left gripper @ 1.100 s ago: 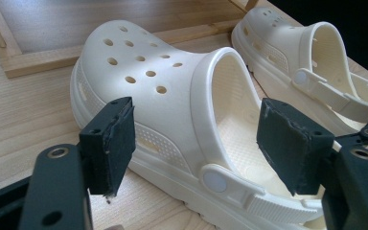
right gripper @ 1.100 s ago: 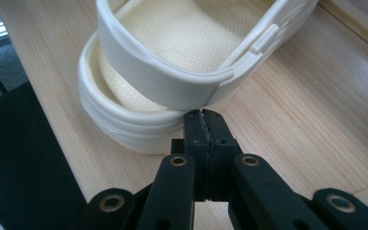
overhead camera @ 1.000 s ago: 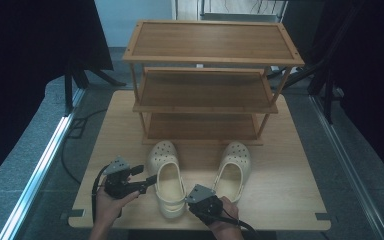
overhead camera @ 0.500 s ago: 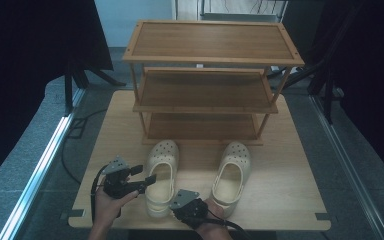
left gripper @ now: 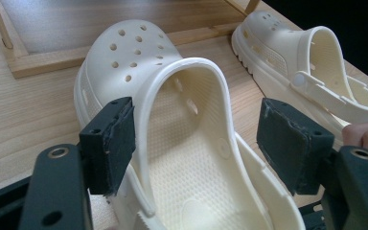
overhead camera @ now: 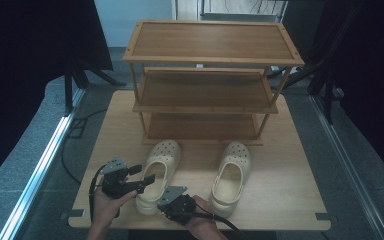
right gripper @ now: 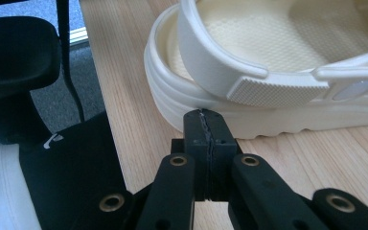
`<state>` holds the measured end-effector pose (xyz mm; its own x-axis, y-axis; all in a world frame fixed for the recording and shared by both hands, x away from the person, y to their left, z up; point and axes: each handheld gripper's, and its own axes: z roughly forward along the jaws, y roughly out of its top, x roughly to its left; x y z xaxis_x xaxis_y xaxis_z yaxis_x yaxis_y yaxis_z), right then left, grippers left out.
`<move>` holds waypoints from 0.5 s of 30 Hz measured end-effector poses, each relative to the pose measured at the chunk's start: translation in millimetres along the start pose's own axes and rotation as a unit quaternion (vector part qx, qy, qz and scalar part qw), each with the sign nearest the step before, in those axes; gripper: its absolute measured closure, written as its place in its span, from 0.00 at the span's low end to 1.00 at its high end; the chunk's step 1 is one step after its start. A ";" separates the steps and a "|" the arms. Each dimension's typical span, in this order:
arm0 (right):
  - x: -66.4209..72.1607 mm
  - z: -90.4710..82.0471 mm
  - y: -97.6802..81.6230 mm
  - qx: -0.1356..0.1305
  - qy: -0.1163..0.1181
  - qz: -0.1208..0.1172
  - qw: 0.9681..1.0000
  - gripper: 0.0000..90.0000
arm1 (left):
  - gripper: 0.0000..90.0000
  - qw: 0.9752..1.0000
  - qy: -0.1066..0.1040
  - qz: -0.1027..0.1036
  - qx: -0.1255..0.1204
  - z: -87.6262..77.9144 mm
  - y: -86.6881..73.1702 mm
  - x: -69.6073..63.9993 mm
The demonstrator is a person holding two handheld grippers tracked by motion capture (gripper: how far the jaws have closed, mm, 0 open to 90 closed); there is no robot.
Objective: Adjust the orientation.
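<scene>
On the wooden table (overhead camera: 300, 200), two cream clogs: left gripper (overhead camera: 142, 177) spread wide around the near clog (overhead camera: 157, 172), no pinch; right gripper (overhead camera: 166, 202) pressed together at its heel; second clog (overhead camera: 232, 175) right of it, before one three-tier rack (overhead camera: 207, 75).

In the lower left of the high view, the left hand-held gripper (overhead camera: 141, 177) sits in the person's left hand (overhead camera: 106, 207), its 2 jaws spread wide and pointing toward the frame's right. At the bottom centre, the right hand-held gripper (overhead camera: 166, 206) is gripped by the right hand (overhead camera: 201, 224), pointing left. In the right gripper view its pads (right gripper: 205, 139) meet, pressed flat together.
</scene>
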<state>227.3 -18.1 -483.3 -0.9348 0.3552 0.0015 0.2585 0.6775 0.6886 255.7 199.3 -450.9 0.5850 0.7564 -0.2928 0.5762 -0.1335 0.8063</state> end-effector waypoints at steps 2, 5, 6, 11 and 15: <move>0.2 0.7 0.4 -0.001 0.001 0.000 1.000 0.99 | 0.33 1.000 0.000 0.000 0.001 -0.2 0.0 0.3; 0.7 1.0 0.2 -0.002 0.000 -0.001 1.000 0.99 | 0.33 1.000 0.001 -0.002 0.001 -0.6 -0.2 1.2; 0.8 0.7 0.0 -0.003 -0.001 -0.001 1.000 0.99 | 0.33 1.000 0.002 -0.002 0.001 -0.6 -0.2 1.2; 2.1 -7.0 -0.9 -0.009 -0.003 -0.004 1.000 0.97 | 0.33 1.000 0.002 -0.003 0.000 -1.4 0.2 0.7; 2.5 -31.8 -5.9 -0.028 -0.020 -0.007 0.999 0.94 | 0.33 1.000 0.001 0.000 0.002 -0.3 0.5 -1.3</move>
<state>215.7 -41.8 -464.3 -0.9277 0.3716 -0.0368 0.2297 0.6457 0.7282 255.0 198.4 -450.0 0.5834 0.7577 -0.2925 0.5794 -0.1359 0.8036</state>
